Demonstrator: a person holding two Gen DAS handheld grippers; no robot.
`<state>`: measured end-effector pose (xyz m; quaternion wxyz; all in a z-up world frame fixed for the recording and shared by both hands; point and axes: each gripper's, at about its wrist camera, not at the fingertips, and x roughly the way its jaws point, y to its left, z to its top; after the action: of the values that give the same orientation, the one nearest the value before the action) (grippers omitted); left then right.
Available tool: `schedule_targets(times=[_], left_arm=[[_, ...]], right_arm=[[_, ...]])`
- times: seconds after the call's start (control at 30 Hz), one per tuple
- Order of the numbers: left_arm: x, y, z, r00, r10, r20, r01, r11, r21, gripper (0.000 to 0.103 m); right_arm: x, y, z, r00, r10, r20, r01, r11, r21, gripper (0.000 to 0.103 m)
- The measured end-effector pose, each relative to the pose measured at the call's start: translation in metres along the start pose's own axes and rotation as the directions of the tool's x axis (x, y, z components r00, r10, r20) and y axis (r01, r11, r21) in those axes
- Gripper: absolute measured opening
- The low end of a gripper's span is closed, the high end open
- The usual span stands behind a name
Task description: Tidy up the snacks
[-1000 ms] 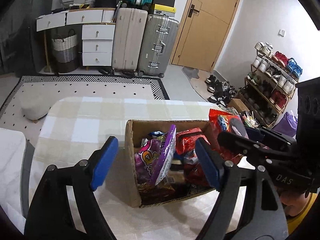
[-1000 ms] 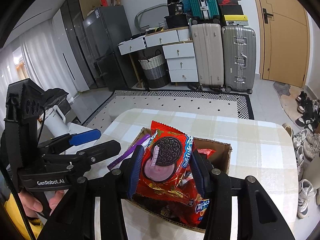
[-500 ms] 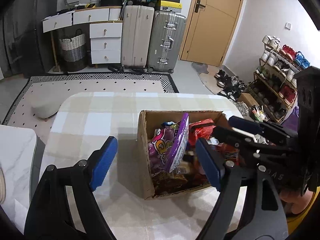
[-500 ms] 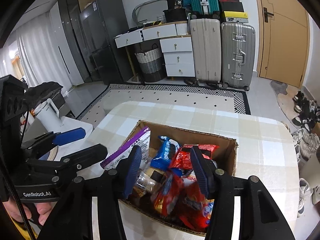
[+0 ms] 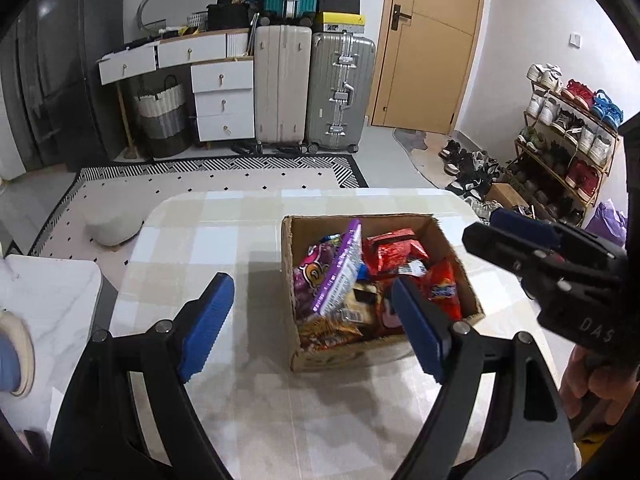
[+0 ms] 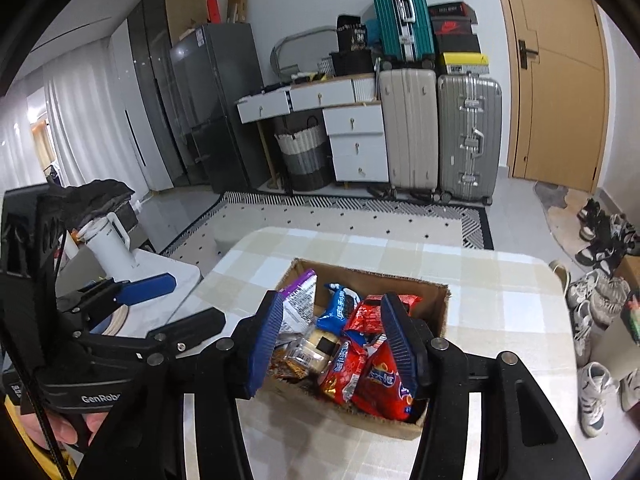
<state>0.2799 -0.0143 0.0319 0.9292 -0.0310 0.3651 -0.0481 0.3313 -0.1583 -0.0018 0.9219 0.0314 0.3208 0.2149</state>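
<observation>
Checked desk (image 5: 224, 232) carries the box (image 6: 434, 294) of snacks (image 6: 360, 364) just beyond both grippers, right gripper (image 6: 334, 344) nearer above it, fingers freshly parted and empty, left gripper (image 5: 308, 324) spread, empty, offset left.

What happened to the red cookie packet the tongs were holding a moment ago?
The right tongs let go of it; their jaws opened a little, nothing is between them, and both tongs pulled back from the cardboard box. The packet went among the snacks there. The left tongs stayed open and empty; the box stayed on the table.
</observation>
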Motion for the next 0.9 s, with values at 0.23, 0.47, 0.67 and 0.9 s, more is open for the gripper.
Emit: schedule_targets(times=[0.23,0.47,0.67,0.9], left_arm=[[-0.064,-0.014,-0.006,0.996,0.026,0.085,-0.027,1.0,0.005,0.083],[-0.142,-0.025,-0.017,0.98,0.022,0.196,-0.025,1.0,0.014,0.086],[-0.206,-0.023,-0.042,0.947,0.031,0.318,-0.037,0.999,0.013,0.102],[-0.244,-0.001,-0.089,0.9,0.076,0.429,-0.078,0.997,-0.014,0.102]], right_arm=[[-0.072,0.019,0.003,0.993,-0.005,0.115,0.008,1.0,-0.019,0.076],[-0.158,0.047,-0.009,0.961,-0.007,0.275,0.026,0.998,-0.064,0.095],[-0.223,0.067,-0.039,0.926,-0.01,0.378,0.049,0.994,-0.093,0.102],[-0.251,0.078,-0.097,0.886,-0.046,0.461,0.134,0.978,-0.159,0.102]])
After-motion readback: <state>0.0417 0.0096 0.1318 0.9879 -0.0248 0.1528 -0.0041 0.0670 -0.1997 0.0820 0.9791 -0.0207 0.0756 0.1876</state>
